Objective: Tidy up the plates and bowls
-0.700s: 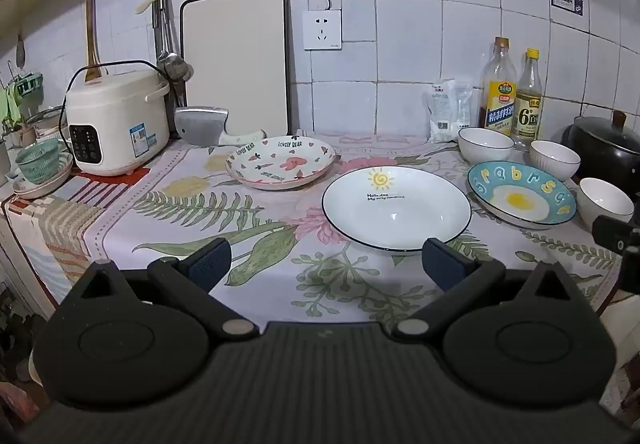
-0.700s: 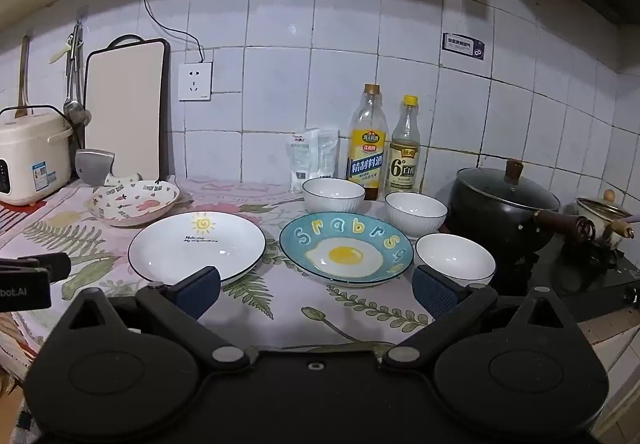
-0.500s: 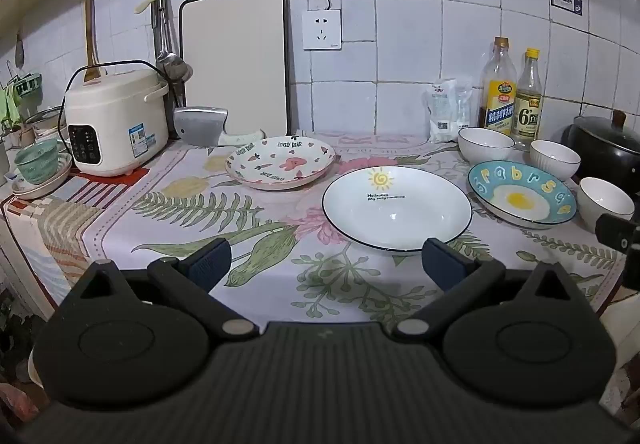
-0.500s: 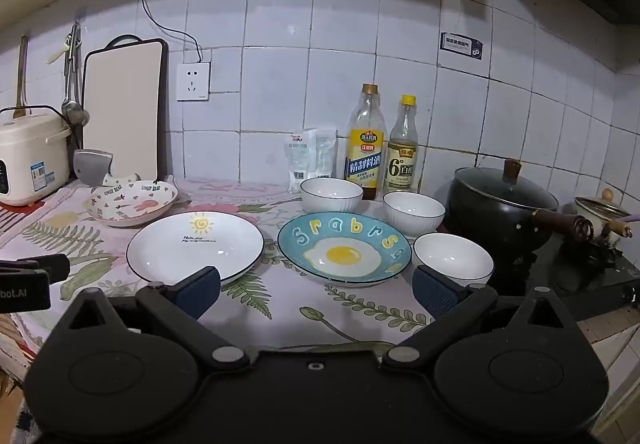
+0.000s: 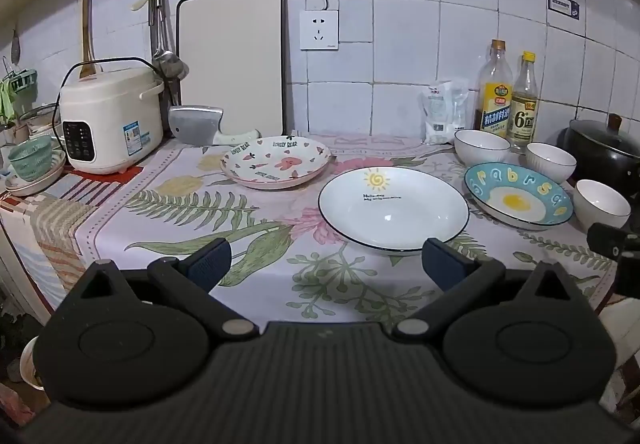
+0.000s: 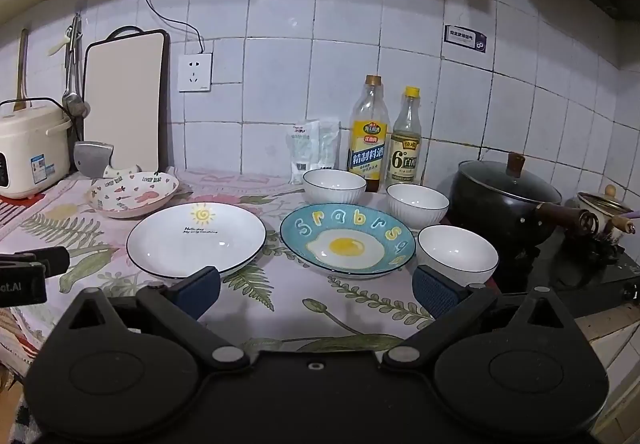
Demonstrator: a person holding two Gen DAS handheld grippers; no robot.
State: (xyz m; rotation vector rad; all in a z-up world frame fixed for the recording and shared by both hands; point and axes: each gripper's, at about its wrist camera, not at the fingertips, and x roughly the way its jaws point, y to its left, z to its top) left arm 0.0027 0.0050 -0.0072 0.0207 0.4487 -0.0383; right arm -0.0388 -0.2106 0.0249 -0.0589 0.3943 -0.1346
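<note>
Far to the left of the left tongs (image 5: pixel 326 262), at the counter's end, a green cup (image 5: pixel 31 158) sits on a small stack of saucers, with a white rice cooker (image 5: pixel 112 120) beside it and a cleaver (image 5: pixel 196 125) leaning against a cream cutting board (image 5: pixel 232 60) at the wall. These tongs hang spread wide over the leaf-print cloth (image 5: pixel 192 204), holding nothing. Ahead of them and slightly left lies the pink-rimmed bunny plate (image 5: pixel 276 168); just ahead of their right finger lies the white sun plate (image 5: pixel 394 208), untouched. The right tongs (image 6: pixel 316 290) also stand wide and empty above the cloth. The sun plate is ahead of their left finger, the blue fried-egg plate (image 6: pixel 347 240) straight ahead, and one white bowl (image 6: pixel 458 254) just beyond their right finger. Two more white bowls (image 6: pixel 334 186) (image 6: pixel 417 205) stand behind the egg plate, in front of two bottles (image 6: pixel 368 140). Right of everything sits a black lidded pot (image 6: pixel 506 204).
</note>
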